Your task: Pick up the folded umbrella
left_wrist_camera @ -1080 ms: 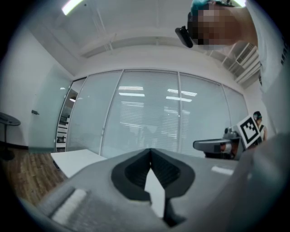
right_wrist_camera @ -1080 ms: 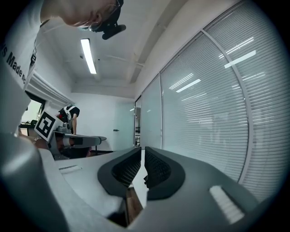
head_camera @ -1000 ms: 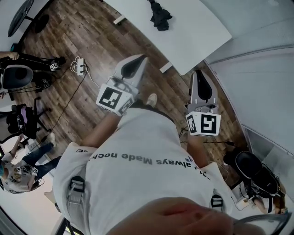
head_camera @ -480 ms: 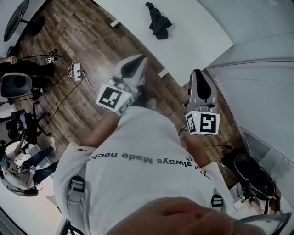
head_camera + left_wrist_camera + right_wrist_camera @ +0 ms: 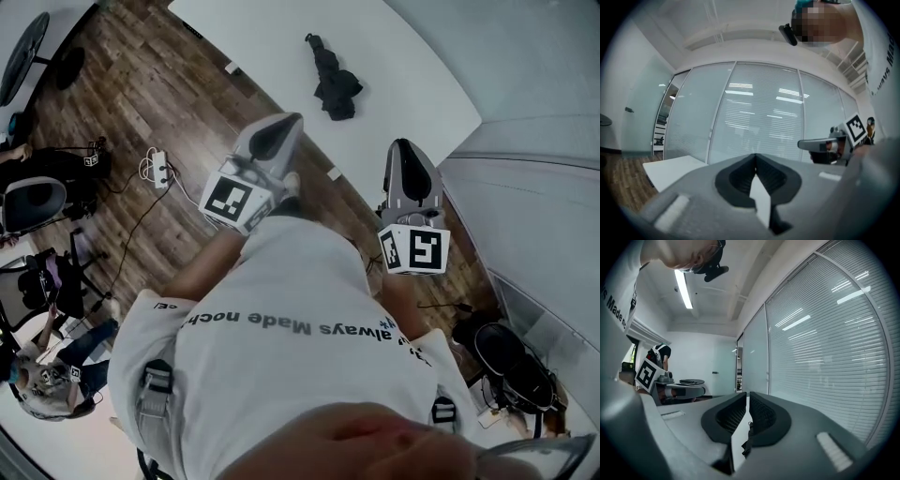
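Observation:
The folded black umbrella point(image 5: 333, 80) lies on the white table point(image 5: 281, 37) at the top of the head view. My left gripper point(image 5: 281, 127) is held over the wood floor just short of the table's near edge, its jaws shut and empty. My right gripper point(image 5: 405, 150) is level beside it, also shut with nothing held, near the table's right corner. In the left gripper view the jaw tips point(image 5: 755, 157) meet and the table point(image 5: 670, 168) lies ahead to the left. In the right gripper view a dark sliver of the umbrella point(image 5: 747, 437) shows through the slit below the tips point(image 5: 747, 397).
A power strip with its cable point(image 5: 155, 169) lies on the wood floor at left. Office chairs point(image 5: 28, 202) and seated people are at the far left, another chair point(image 5: 511, 361) at the lower right. A glass wall with blinds point(image 5: 544, 187) runs along the right.
The table and umbrella have slid down the head view toward me; both grippers have moved forward to the table's edge, still shut.

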`<state>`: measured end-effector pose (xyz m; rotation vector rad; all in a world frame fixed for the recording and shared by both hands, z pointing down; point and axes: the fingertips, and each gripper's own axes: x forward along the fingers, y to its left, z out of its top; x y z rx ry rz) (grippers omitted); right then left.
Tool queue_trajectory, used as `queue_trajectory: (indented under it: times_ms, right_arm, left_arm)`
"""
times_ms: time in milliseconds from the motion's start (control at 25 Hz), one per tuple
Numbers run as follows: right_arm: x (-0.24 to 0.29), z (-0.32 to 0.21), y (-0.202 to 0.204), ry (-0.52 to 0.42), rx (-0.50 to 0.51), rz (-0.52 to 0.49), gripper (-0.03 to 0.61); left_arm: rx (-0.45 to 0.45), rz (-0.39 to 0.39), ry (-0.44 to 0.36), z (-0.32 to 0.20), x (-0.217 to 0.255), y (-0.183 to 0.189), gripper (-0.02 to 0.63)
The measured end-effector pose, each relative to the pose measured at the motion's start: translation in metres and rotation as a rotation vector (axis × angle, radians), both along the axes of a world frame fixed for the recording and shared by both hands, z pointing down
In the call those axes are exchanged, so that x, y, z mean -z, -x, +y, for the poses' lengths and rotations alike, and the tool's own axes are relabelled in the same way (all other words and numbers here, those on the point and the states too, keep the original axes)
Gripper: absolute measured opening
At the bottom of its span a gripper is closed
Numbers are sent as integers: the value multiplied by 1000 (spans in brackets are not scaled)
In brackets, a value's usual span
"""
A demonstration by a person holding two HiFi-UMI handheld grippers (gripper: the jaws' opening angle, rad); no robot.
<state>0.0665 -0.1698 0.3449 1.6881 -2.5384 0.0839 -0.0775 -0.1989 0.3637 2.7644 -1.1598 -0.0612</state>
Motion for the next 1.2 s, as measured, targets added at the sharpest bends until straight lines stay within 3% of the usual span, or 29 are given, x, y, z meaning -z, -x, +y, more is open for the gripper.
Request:
queue_trajectory:
  times_ms: [200,480,680,800,960,1200]
  right_arm:
    - [7,-36,12,-1,-31,3,20]
    - [7,-71,-5,11,-38,9,20]
    - [6,-81,-21,24,-36,19,19]
    - [5,-84,-29,25,-46,18,18]
    - [2,-85,-37,32,-49,13,18]
    - [-5,-86,-44,49,-53,6,18]
  left_arm:
    - [-47,1,-9,-43,6,5,2]
    - [-53,-22,13,-81,-3,-12,2]
    - [-75,-85,35,-97,-28,-28,46]
    - [-98,-162,46,-106,-53,-37,85]
    - [-114,-219,139,-121,-92,-50,140]
    - [-74,-234,356,-142,-155,-70,226]
